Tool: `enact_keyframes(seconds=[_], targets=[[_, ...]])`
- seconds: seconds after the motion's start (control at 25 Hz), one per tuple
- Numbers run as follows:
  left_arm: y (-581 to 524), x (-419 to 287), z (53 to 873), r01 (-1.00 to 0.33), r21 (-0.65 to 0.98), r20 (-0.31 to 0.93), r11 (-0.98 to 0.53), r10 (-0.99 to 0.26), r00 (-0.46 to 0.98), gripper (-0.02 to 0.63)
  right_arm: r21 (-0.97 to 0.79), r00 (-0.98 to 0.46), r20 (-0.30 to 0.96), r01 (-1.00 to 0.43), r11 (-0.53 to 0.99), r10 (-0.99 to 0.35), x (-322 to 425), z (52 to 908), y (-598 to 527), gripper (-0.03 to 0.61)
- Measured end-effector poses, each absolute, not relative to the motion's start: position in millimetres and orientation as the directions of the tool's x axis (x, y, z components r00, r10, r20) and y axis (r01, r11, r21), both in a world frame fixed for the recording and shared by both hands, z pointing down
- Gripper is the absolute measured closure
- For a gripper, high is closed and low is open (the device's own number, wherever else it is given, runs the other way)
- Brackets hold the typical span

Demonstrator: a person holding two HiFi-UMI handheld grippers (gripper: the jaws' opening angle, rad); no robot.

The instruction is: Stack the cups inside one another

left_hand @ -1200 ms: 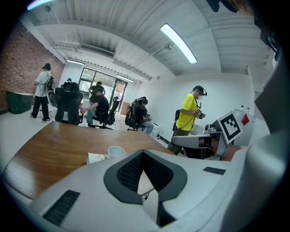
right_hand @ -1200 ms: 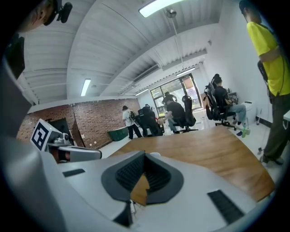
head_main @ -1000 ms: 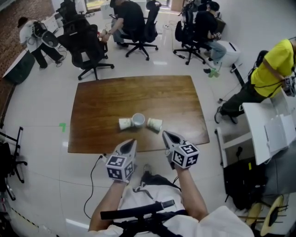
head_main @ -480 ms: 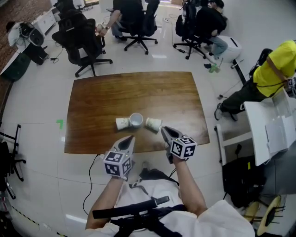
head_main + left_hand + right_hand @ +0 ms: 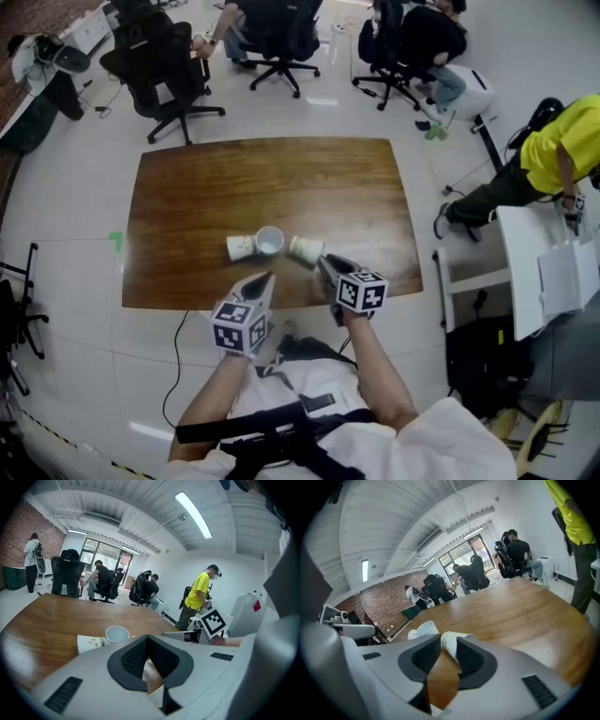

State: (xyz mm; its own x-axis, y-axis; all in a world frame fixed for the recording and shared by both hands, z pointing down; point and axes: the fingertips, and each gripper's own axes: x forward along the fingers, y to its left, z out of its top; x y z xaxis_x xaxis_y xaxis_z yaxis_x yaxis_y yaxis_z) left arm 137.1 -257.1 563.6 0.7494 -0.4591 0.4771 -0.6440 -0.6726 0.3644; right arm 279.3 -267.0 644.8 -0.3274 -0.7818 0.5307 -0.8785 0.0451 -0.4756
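Approach is the step in hand, as I judge it: the right claw (image 5: 322, 264) is lined up on the right cup (image 5: 307, 249), which lies on its side near the front edge of the table (image 5: 187, 187); to do it well the jaws should straddle the cup across its width, close gently enough not to crush its thin wall, and take it without nudging it into the upright cup (image 5: 270, 240) just beside it; once lifted it will want turning mouth-up before it goes down into that upright one; the left cup (image 5: 240, 247), also on its side and close against the upright cup, looks like the later job; the right claw is roughly half open, its jaws having just been opening; the right cup's near end shows between the tips, but the pads do not press on it, so it holds nothing; the left claw (image 5: 266, 279) hangs at the table's front edge, short of the cups; its jaws meet at the tips with nothing between them.
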Motion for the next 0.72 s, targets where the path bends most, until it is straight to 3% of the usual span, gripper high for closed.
enact_keyframes(seconds=[0.16, 0.56, 0.72], targets=[[-263, 137, 569, -0.655, 0.369, 0.482, -0.659, -0.467, 0.742, 0.621, -0.483, -0.346, 0.559, -0.875, 0.044, -0.754, 277, 663, -273, 0.416], [-270, 129, 573, -0.686, 0.369, 0.484, -0.627, -0.500, 0.718, 0.621, -0.500, -0.387, 0.582, -0.864, 0.061, -0.715, 269, 682, -280, 0.419], [-268, 125, 576, -0.694, 0.369, 0.487, -0.618, -0.507, 0.711, 0.621, -0.516, -0.403, 0.580, -0.854, 0.063, -0.708, 264, 687, -282, 0.466]])
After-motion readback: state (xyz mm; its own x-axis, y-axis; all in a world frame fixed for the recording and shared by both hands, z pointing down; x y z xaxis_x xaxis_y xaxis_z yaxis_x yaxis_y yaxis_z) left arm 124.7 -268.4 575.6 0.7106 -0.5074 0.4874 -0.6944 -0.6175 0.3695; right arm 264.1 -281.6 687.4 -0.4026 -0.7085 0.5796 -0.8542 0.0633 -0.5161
